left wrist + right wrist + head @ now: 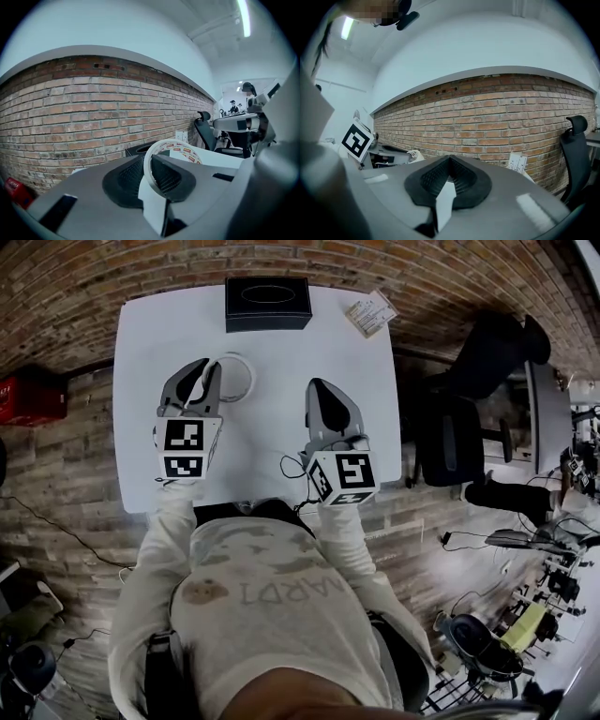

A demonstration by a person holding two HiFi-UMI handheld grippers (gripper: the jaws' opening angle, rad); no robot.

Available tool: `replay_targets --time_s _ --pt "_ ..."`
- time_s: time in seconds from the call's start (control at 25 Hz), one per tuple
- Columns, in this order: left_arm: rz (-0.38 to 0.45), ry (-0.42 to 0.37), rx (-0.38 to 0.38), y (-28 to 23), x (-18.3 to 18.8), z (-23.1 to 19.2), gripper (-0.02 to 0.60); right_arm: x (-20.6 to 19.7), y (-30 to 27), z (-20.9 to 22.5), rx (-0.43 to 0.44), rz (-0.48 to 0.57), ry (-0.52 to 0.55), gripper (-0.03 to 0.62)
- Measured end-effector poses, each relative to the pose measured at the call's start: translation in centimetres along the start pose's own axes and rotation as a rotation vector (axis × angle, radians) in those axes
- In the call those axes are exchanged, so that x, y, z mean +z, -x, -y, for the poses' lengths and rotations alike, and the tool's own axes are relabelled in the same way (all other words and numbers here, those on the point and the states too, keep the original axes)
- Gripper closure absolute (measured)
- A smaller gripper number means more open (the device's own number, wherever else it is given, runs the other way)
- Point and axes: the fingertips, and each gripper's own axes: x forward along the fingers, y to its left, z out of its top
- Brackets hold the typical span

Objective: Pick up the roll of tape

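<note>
White roll of tape (174,148) (a thin ring with small red labels printed inside) stands upright, clamped between the pads of the left tool (208,367) over the left half of the pale desk (281,367). The right tool (321,388) is held alongside, its jaws together with nothing between them. A black box (268,304) sits at the desk's far edge.

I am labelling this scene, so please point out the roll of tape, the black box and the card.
roll of tape (183,151), left gripper view, printed band.
black box (268,304), head view, top face.
card (368,313), head view, its middle.
</note>
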Motion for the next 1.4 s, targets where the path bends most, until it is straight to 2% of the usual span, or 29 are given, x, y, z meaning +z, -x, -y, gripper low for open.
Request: replay_targets --time_s 0.6,1.4 --pt "0.129 0.005 0.085 5.8 2.5 -0.9 0.523 2.1 1.8 -2.0 0.040 0.044 0.047 0.583" --pt "0.318 0.001 0.132 12.7 6.1 -0.8 0.523 5.6 4.7 -4.1 0.046 0.110 0.094 0.583"
